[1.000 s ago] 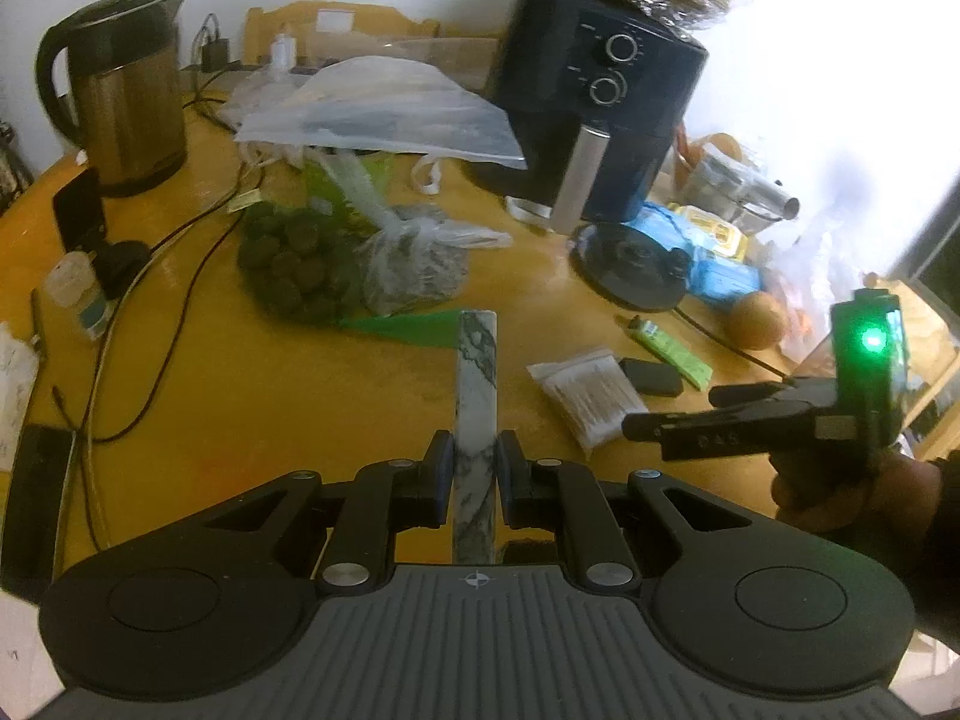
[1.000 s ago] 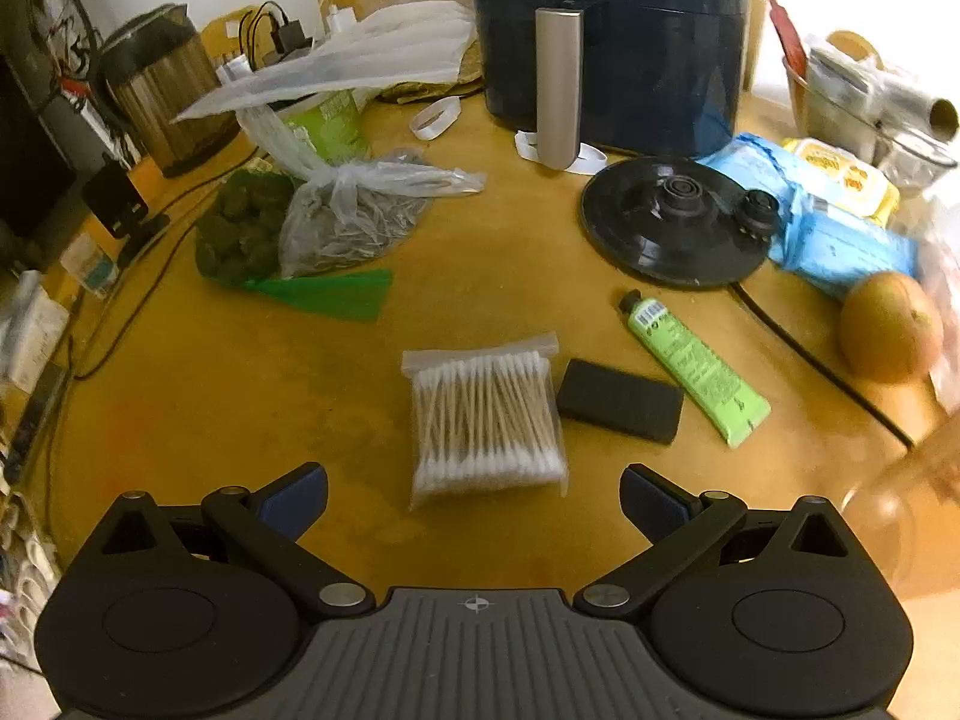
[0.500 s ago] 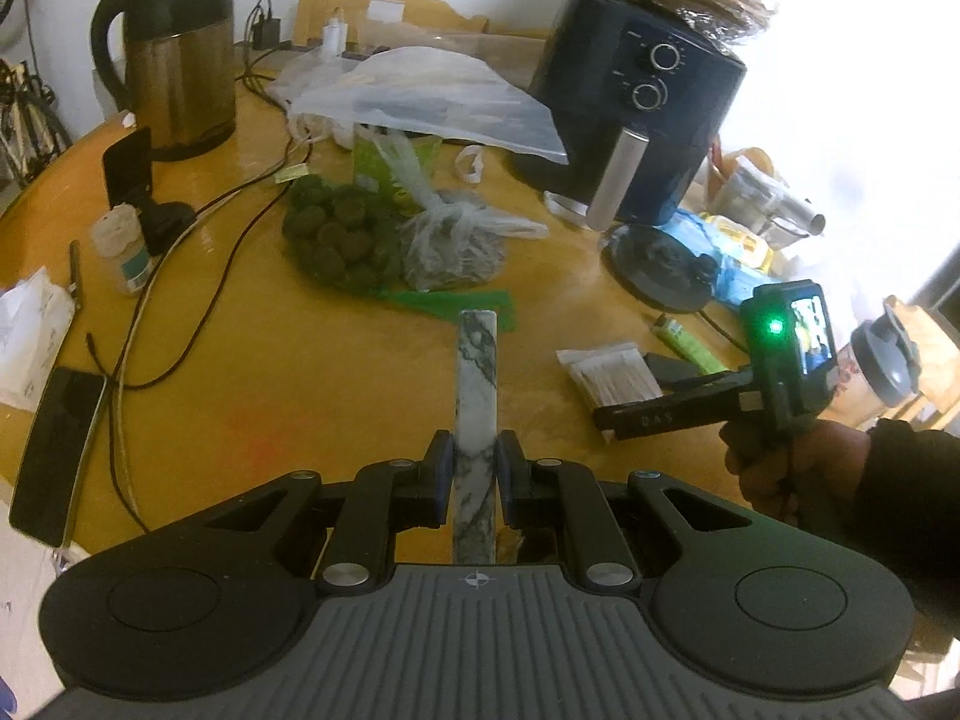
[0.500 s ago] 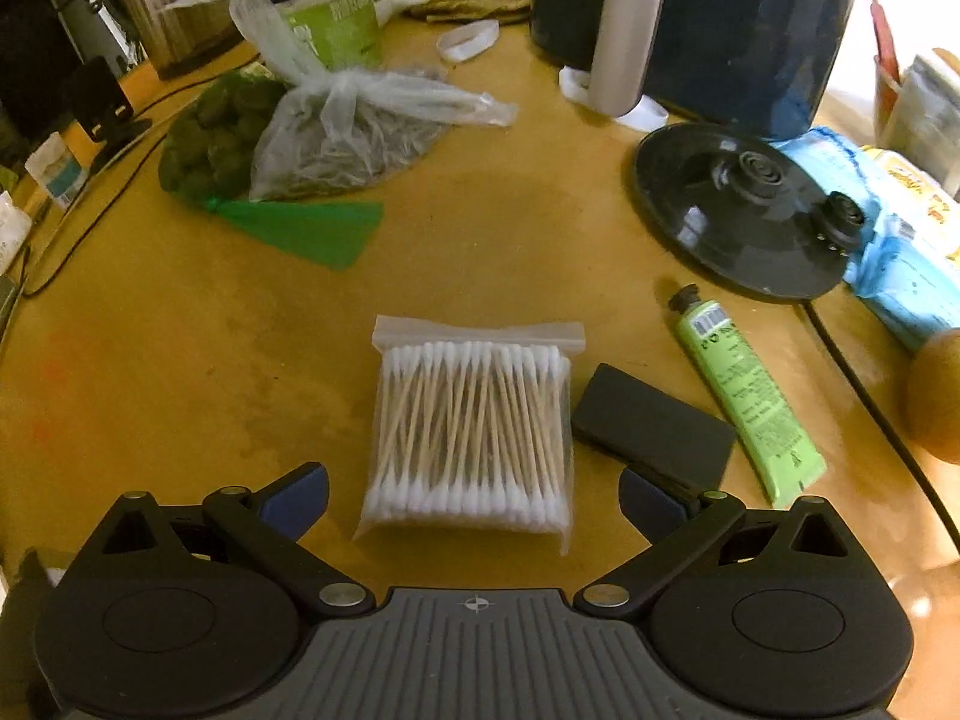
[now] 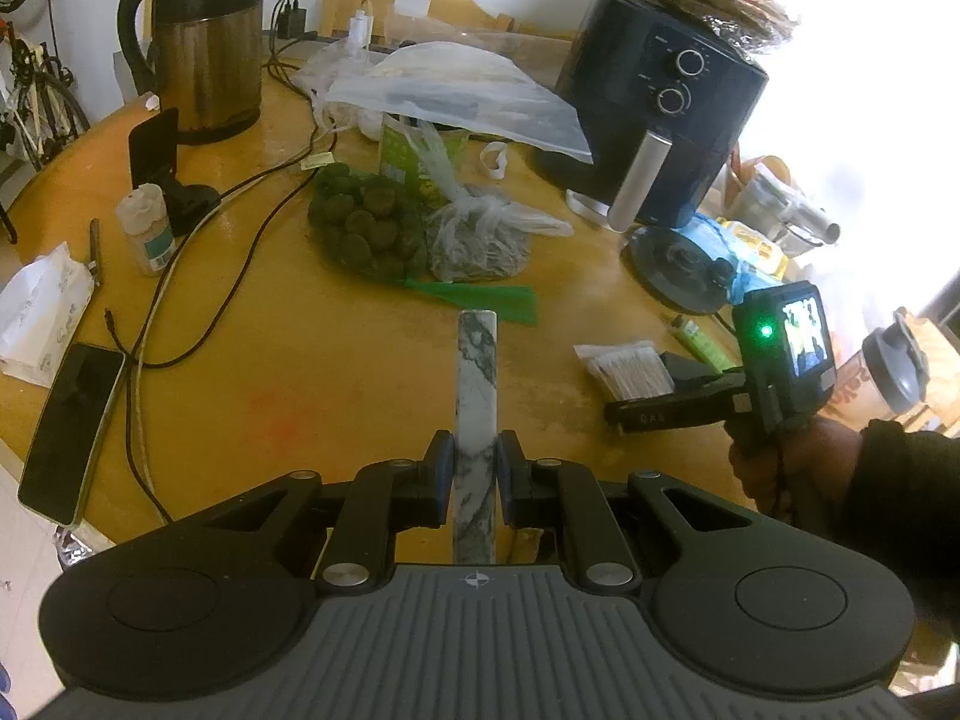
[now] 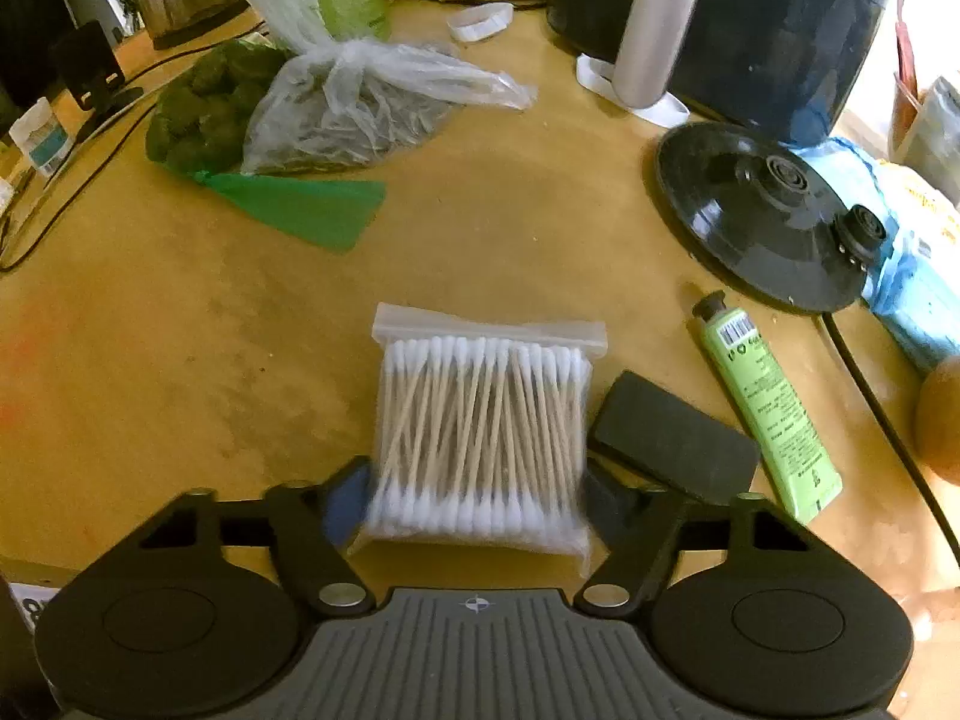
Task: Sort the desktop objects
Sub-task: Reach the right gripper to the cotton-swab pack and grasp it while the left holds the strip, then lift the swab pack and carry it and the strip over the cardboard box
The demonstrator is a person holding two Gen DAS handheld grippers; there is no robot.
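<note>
My left gripper [image 5: 474,468] is shut on a marble-patterned bar [image 5: 477,384] and holds it above the yellow round table [image 5: 300,372], pointing forward. My right gripper [image 6: 477,507] has its fingers on both sides of a clear bag of cotton swabs [image 6: 480,426] lying on the table; the jaws have narrowed to the bag's width and seem to touch it. The right gripper also shows in the left wrist view [image 5: 660,408], at the swab bag [image 5: 630,366]. A black flat case [image 6: 672,441] and a green tube [image 6: 768,402] lie right of the bag.
A kettle [image 5: 204,42], phone stand [image 5: 159,156], small bottle [image 5: 144,228], cables, phone [image 5: 69,426] and tissue pack [image 5: 42,312] are at left. Bags of green fruit [image 5: 366,228] sit mid-table. An air fryer [image 5: 660,102], kettle base [image 6: 762,210], blue packet and orange [image 6: 942,420] are at right.
My right gripper moved forward and down over the swab bag and its jaws closed in on it. My left gripper drew back and up with the bar.
</note>
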